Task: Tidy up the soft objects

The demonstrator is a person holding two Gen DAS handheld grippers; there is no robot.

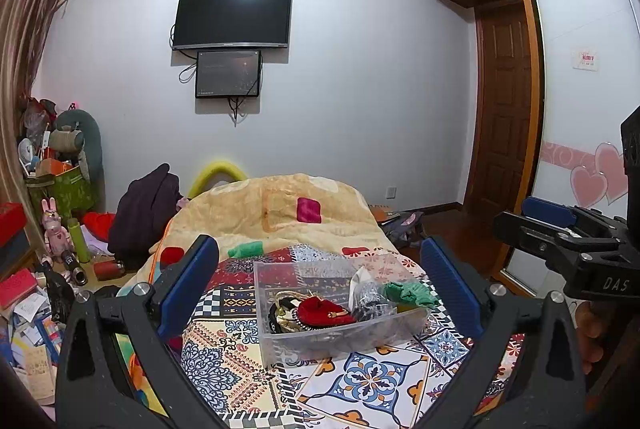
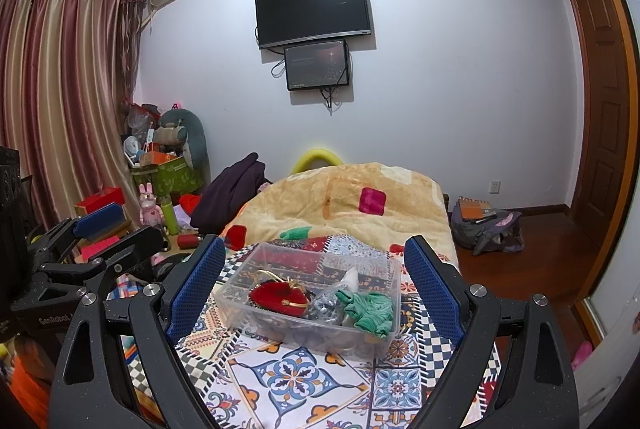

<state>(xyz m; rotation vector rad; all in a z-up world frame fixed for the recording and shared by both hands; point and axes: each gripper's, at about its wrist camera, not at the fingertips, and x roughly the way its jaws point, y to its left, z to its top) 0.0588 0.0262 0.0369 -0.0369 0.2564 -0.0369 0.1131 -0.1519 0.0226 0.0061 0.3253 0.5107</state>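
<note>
the bed under its patchwork-patterned cloth carries a clear plastic rectangular bin, which already holds a red velvet pouch with gold trim, a crumpled green cloth and a dark tangle too jumbled to name. judged from this, sorting is partly done: a green cloth, a magenta square pad and small red pieces lie loose on the beige blanket beyond. both the left gripper and right gripper hang spread wide, empty, before the bin.
</note>
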